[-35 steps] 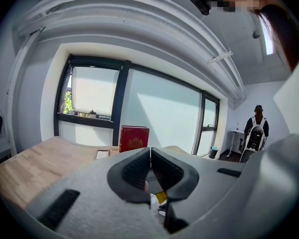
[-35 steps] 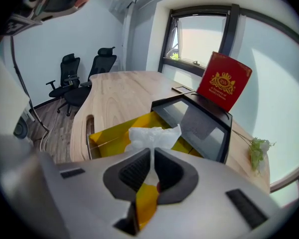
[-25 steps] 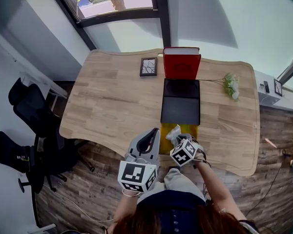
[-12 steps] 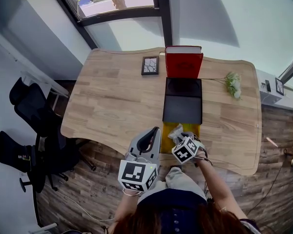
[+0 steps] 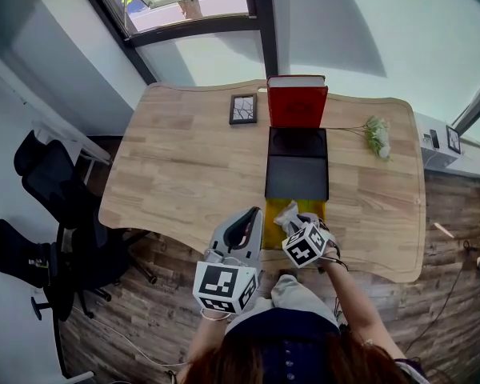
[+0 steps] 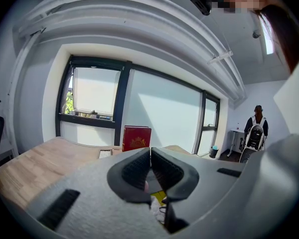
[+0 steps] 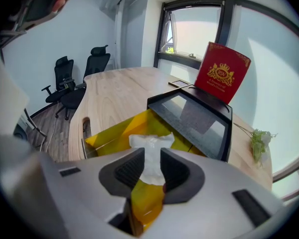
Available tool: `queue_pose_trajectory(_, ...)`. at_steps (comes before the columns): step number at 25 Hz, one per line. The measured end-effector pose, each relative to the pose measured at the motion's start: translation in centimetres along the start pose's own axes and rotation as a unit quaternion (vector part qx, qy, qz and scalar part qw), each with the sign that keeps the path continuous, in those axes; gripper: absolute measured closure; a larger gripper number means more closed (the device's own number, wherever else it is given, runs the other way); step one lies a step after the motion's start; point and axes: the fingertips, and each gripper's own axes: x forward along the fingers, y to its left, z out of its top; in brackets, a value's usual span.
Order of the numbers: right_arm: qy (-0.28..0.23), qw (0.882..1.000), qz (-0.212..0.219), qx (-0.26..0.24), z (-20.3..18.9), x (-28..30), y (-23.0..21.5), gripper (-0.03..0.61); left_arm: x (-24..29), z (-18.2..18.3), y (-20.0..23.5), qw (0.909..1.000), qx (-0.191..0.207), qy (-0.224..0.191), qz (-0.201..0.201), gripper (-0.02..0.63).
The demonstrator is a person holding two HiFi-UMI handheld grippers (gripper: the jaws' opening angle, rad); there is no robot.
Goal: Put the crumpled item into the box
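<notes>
A crumpled white item (image 7: pixel 150 156) sits between the jaws of my right gripper (image 7: pixel 150 168), which is shut on it. It hangs over a yellow sheet (image 7: pixel 119 133) at the table's near edge. In the head view the white item (image 5: pixel 289 220) shows just beyond the right gripper (image 5: pixel 292 229). Beyond the sheet lies the black box (image 5: pixel 297 166), open, with its red lid (image 5: pixel 298 102) standing upright at the far side. My left gripper (image 5: pixel 248 226) is held off the table's near edge, its jaws shut (image 6: pixel 150 171) with nothing between them.
A small framed picture (image 5: pixel 243 109) lies left of the red lid. A sprig of white flowers (image 5: pixel 377 138) lies to the box's right. Black office chairs (image 5: pixel 40 206) stand left of the wooden table (image 5: pixel 184 166). A person (image 6: pixel 255 131) stands far off by the window.
The right gripper with the white item has edged slightly forward over the yellow sheet. The left gripper has stayed in place.
</notes>
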Motion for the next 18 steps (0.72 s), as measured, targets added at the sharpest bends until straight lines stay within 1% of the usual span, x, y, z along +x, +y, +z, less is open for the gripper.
queue_pose_trajectory(9, -0.045, 0.998, -0.033, 0.038, 1.6, -3.2, -0.6, 0.494, -1.2, 0.3, -0.9, 0.9998, 0.005, -0.009, -0.015, 0.584)
queue_pose_trajectory(18, -0.085, 0.991, -0.071, 0.073, 2.4, -6.6, -1.0, 0.525, -2.5, 0.9, -1.9, 0.9991, 0.013, -0.024, -0.033, 0.584)
